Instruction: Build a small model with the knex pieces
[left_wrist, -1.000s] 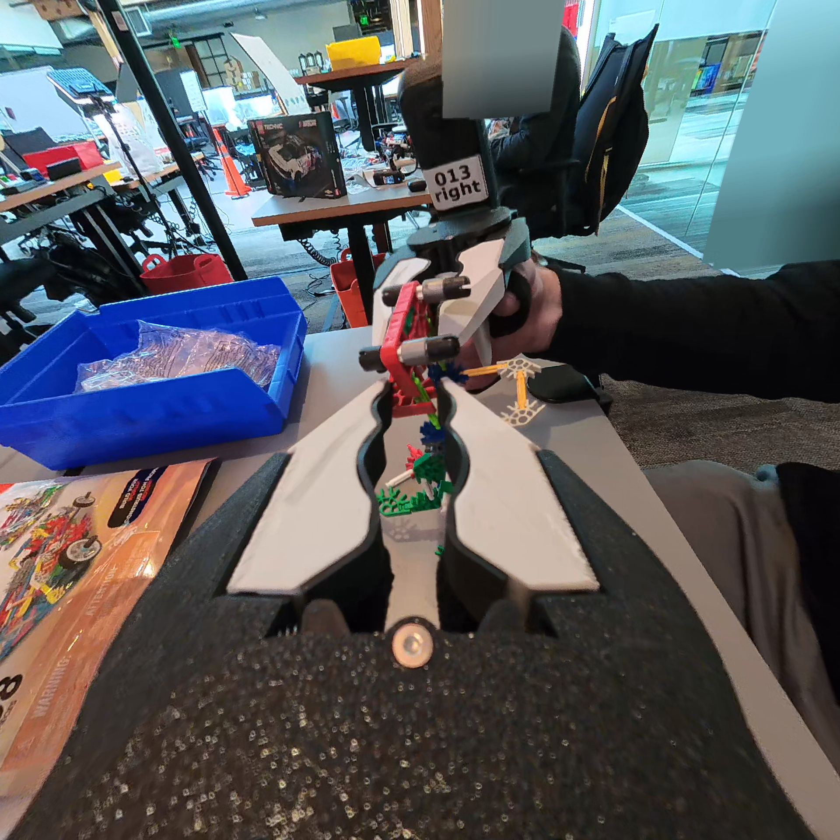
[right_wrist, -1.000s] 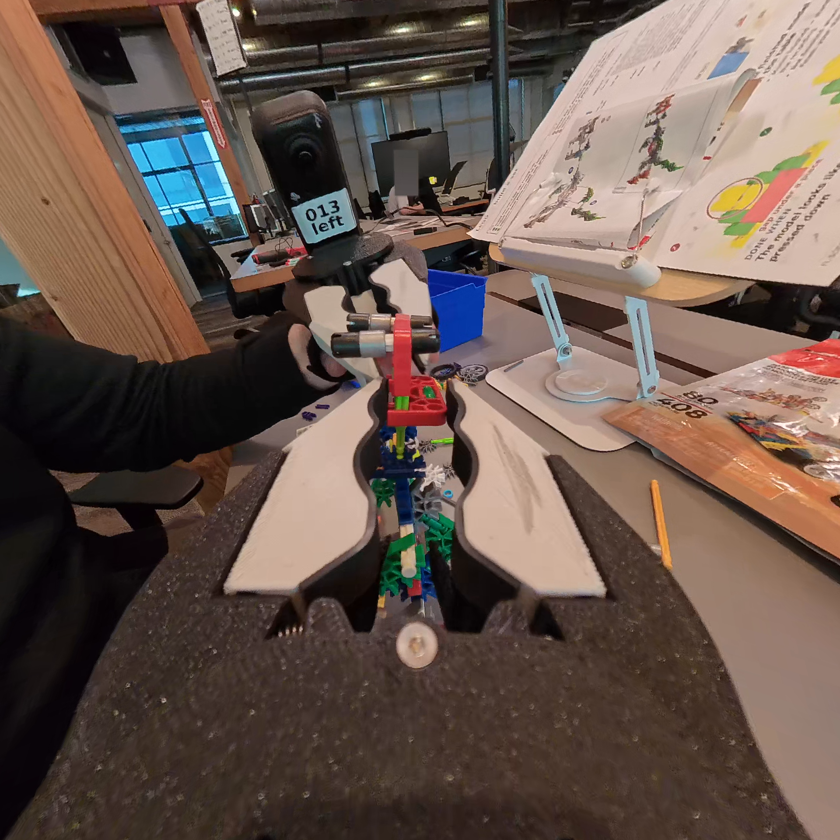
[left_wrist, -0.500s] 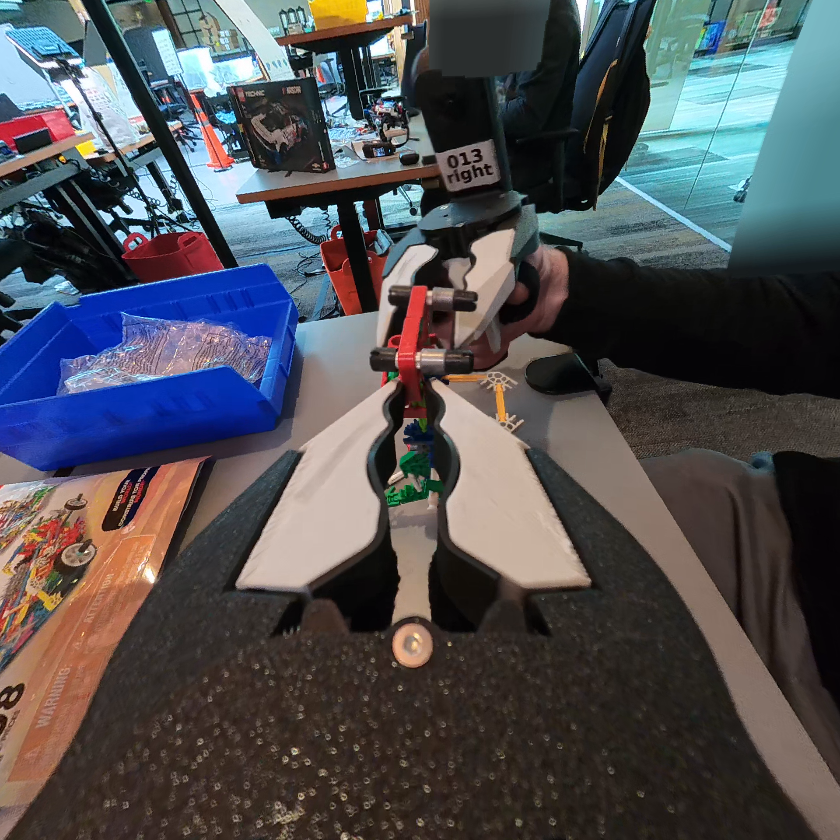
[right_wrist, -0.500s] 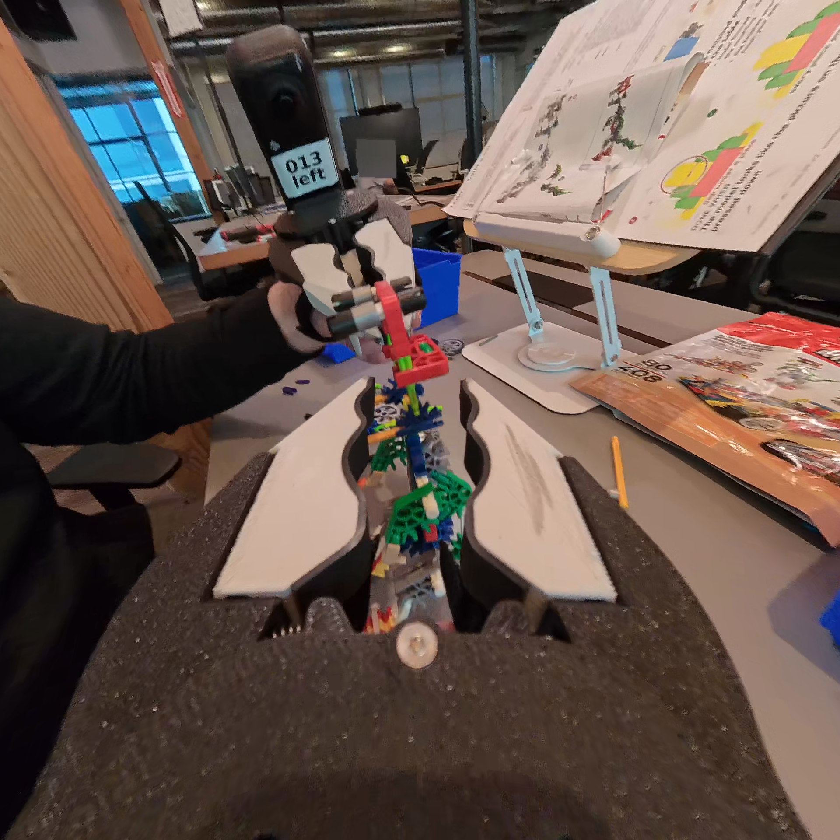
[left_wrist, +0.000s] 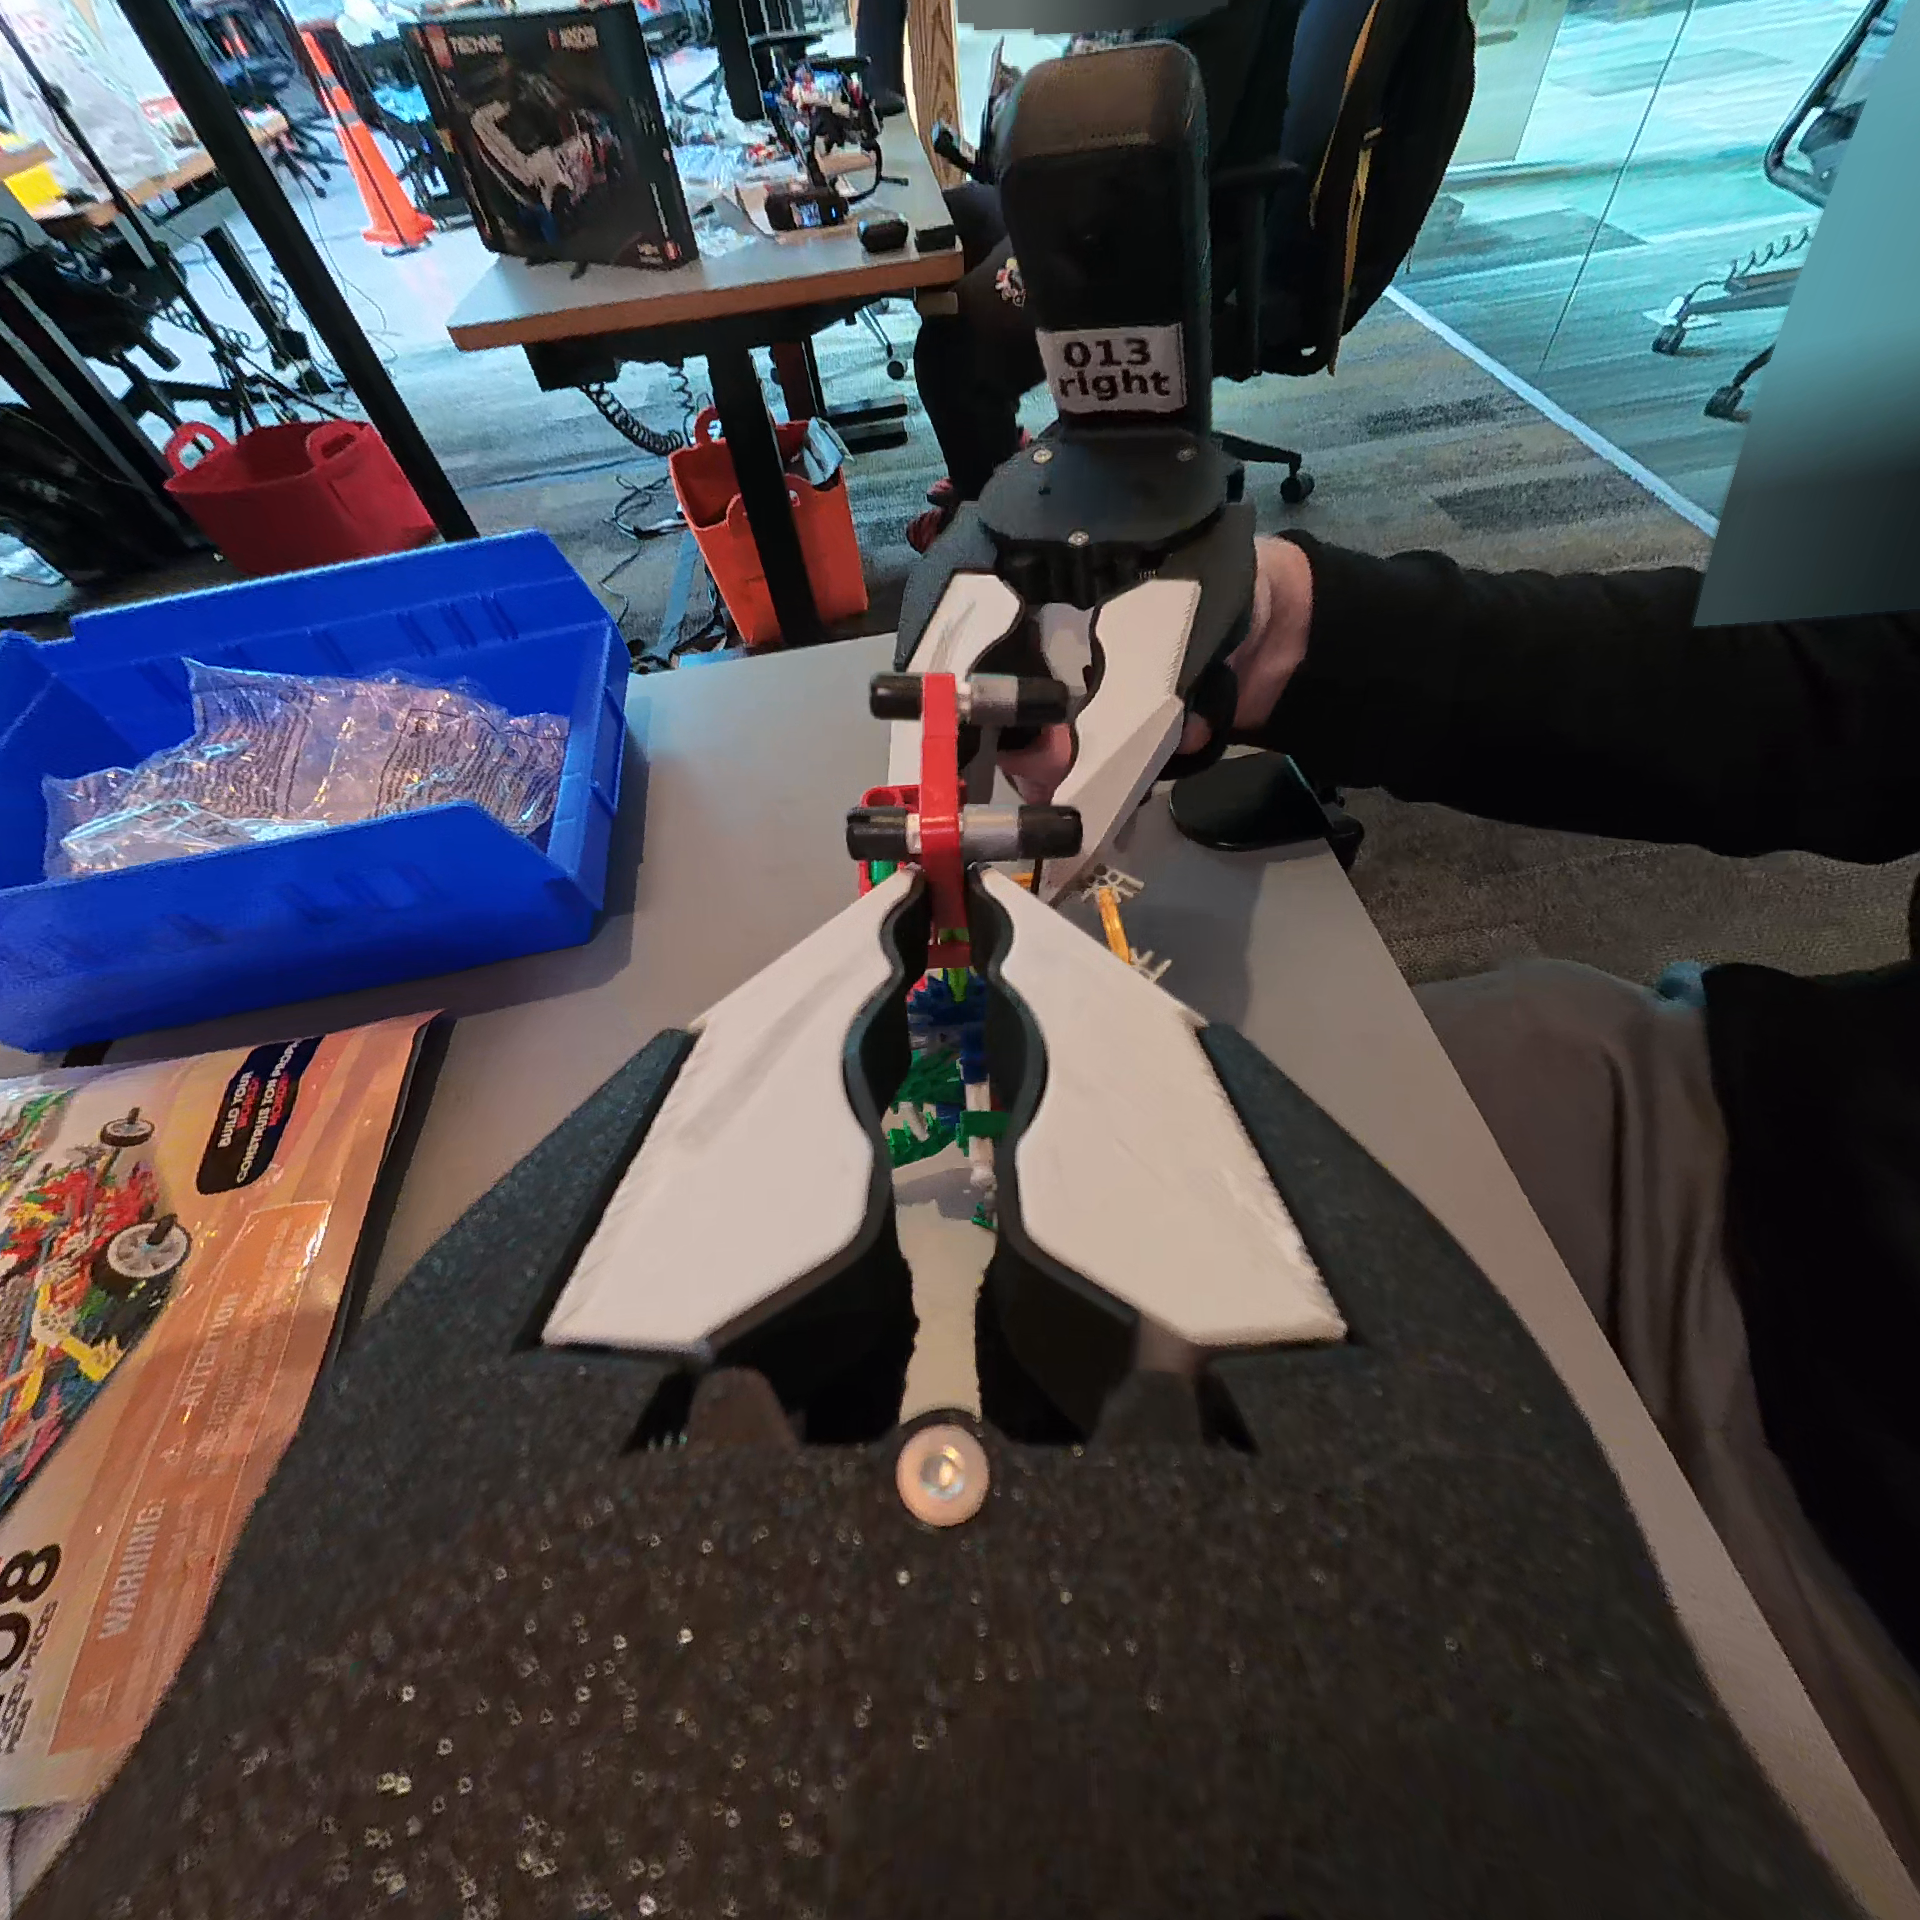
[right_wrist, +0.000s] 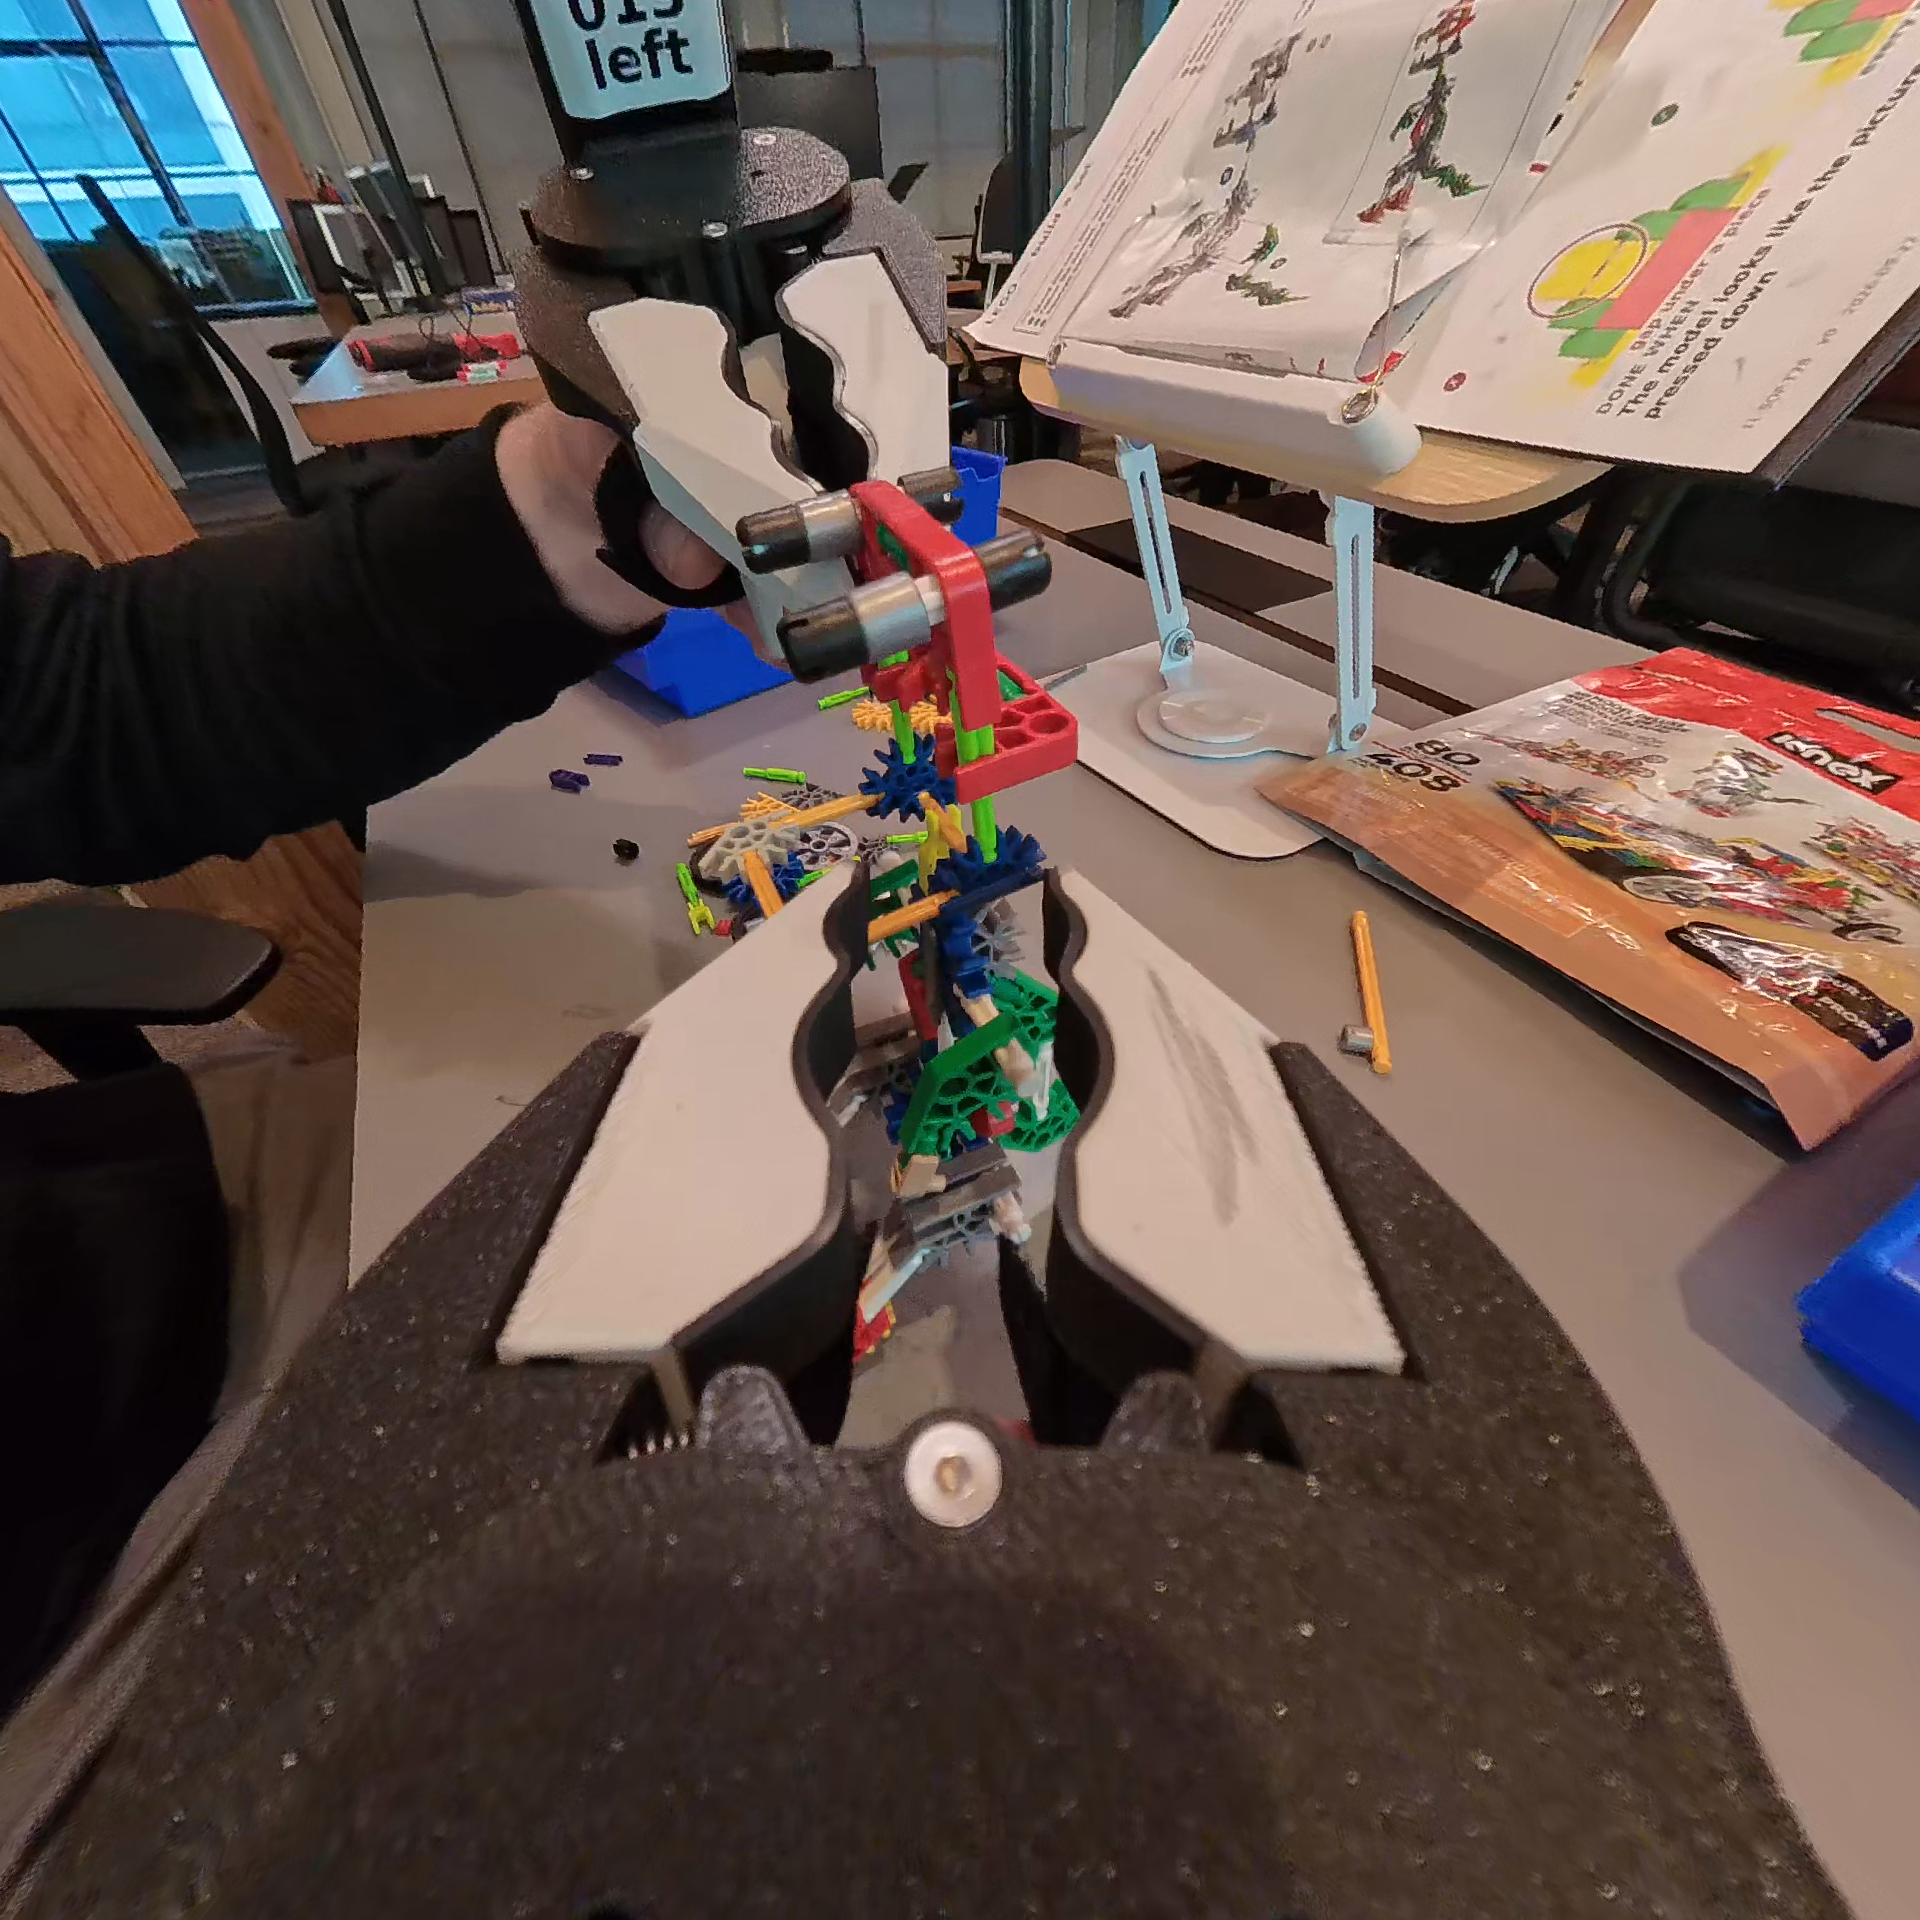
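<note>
A person's two handheld grippers met over a grey table (right_wrist: 1558, 1195), with a colourful rod-and-connector toy model (right_wrist: 956, 966) between them. The left gripper (left_wrist: 943, 878) was closed tight on the model's red top piece (left_wrist: 940, 769), its white fingers (left_wrist: 790, 1091) pinching the red strip just below two black-and-silver cross rods (left_wrist: 966, 831). The rest of the model hung below, blue and green parts showing in the gap between the fingers. Seen from the right wrist camera, the right gripper (right_wrist: 951, 899) stood part open around the model's lower section, its fingers (right_wrist: 1195, 1122) on either side of the blue and green connectors; whether they touched them could not be told. Facing it, the left gripper held the red piece (right_wrist: 935, 613) from above, a hand (right_wrist: 582, 509) in a black sleeve behind it. Loose pieces (right_wrist: 769, 842) lay scattered on the table just beyond the model, and a yellow rod (right_wrist: 1369, 987) lay apart to the right. A blue bin (left_wrist: 312, 852) holding clear plastic bags (left_wrist: 312, 748) sat at the left gripper's left, an orange toy package (right_wrist: 1662, 894) lay near the right gripper, and an instruction sheet (right_wrist: 1455, 208) rested on a white stand (right_wrist: 1247, 665) behind.
</note>
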